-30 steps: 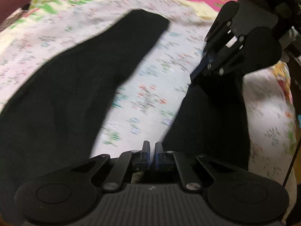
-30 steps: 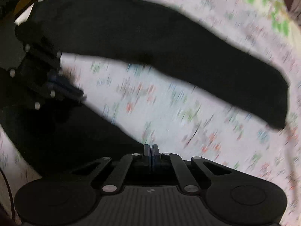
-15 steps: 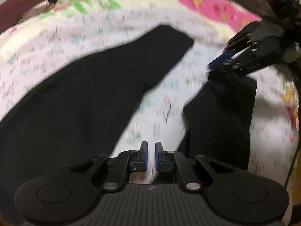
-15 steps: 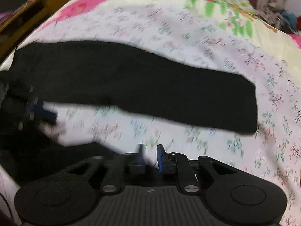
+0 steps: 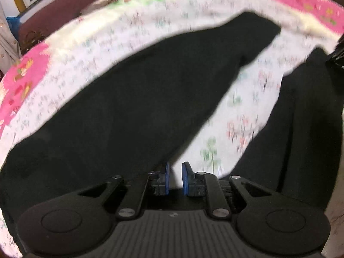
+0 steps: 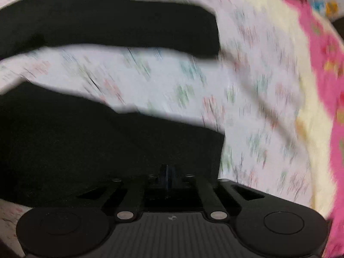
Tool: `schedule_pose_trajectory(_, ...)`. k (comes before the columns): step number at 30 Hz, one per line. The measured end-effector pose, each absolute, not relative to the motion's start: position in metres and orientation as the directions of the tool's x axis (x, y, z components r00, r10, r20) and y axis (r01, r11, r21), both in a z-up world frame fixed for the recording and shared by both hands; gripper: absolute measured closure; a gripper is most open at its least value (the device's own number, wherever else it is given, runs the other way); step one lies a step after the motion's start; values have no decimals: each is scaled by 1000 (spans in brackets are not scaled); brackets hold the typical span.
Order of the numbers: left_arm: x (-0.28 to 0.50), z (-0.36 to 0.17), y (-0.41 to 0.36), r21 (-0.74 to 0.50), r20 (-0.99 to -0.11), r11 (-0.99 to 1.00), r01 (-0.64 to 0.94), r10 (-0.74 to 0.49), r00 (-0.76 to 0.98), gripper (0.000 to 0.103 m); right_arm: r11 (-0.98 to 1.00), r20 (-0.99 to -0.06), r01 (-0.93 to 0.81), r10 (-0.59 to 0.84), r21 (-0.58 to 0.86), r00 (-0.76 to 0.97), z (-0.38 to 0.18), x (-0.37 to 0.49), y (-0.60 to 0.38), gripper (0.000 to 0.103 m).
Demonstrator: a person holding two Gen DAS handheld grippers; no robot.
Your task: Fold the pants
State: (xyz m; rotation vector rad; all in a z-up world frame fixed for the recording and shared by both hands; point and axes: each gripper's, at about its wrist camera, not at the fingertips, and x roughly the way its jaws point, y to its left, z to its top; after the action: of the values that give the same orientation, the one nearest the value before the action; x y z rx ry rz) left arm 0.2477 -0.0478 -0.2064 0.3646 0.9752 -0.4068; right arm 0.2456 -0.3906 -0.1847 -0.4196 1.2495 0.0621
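Note:
Black pants (image 5: pixel 133 99) lie spread on a floral bedsheet, legs apart in a V. In the left wrist view one leg runs up to the right and the other leg (image 5: pixel 301 129) lies at the right. My left gripper (image 5: pixel 174 169) is slightly open and empty, just above the crotch area. In the right wrist view both legs show: the far leg (image 6: pixel 111 23) across the top, the near leg (image 6: pixel 103 142) under the gripper. My right gripper (image 6: pixel 167 172) looks shut over the near leg's end; the view is blurred, and cloth between the pads cannot be made out.
The floral bedsheet (image 5: pixel 243 116) has a cream and pink border (image 6: pixel 326 68) along the bed's edge. A dark maroon headboard or sofa (image 5: pixel 64 10) and clutter stand beyond the bed at the upper left.
The left gripper has opened a little and pulled back, away from the legs. The right gripper swung right toward the leg ends and closed again. The right gripper has left the left wrist view.

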Motion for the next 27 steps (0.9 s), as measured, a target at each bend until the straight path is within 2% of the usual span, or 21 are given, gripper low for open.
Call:
schedule_pose_trajectory(2, 256, -193, -40, 54, -842, 874, 484, -221, 492, 75, 923, -918, -319, -80, -215, 388, -161, 256, -367, 98)
schedule_pose_trajectory(3, 263, -187, -34, 37, -837, 874, 484, -238, 493, 74, 913, -910, -356, -38, -199, 413, -152, 262, -355, 86)
schedule_pose_trajectory(5, 279, -177, -20, 50, -828, 870, 491, -238, 507, 72, 862, -898, -466, 30, -200, 439, -144, 284, -325, 80)
schedule_pose_trajectory(8, 303, -172, 6, 50, -834, 869, 493, -235, 498, 69, 797, -892, -571, 95, -198, 442, -147, 324, -289, 80)
schedule_pose_trajectory(12, 330, -175, 33, 73, -845, 865, 497, -211, 492, 69, 773, -895, -617, 160, -148, 416, -154, 371, -257, 79)
schedule_pose_trajectory(15, 351, -178, 43, 65, -848, 865, 498, -215, 484, 69, 729, -900, -661, 152, -177, 409, -160, 400, -238, 79)
schedule_pose_trajectory(18, 369, -181, 39, 41, -840, 855, 517, -250, 481, 69, 733, -904, -671, 204, -112, 374, -154, 410, -226, 79)
schedule_pose_trajectory(27, 419, -194, 6, 85, -834, 767, 636, -294, 466, 68, 591, -909, -793, 236, -145, 342, -167, 441, -184, 76)
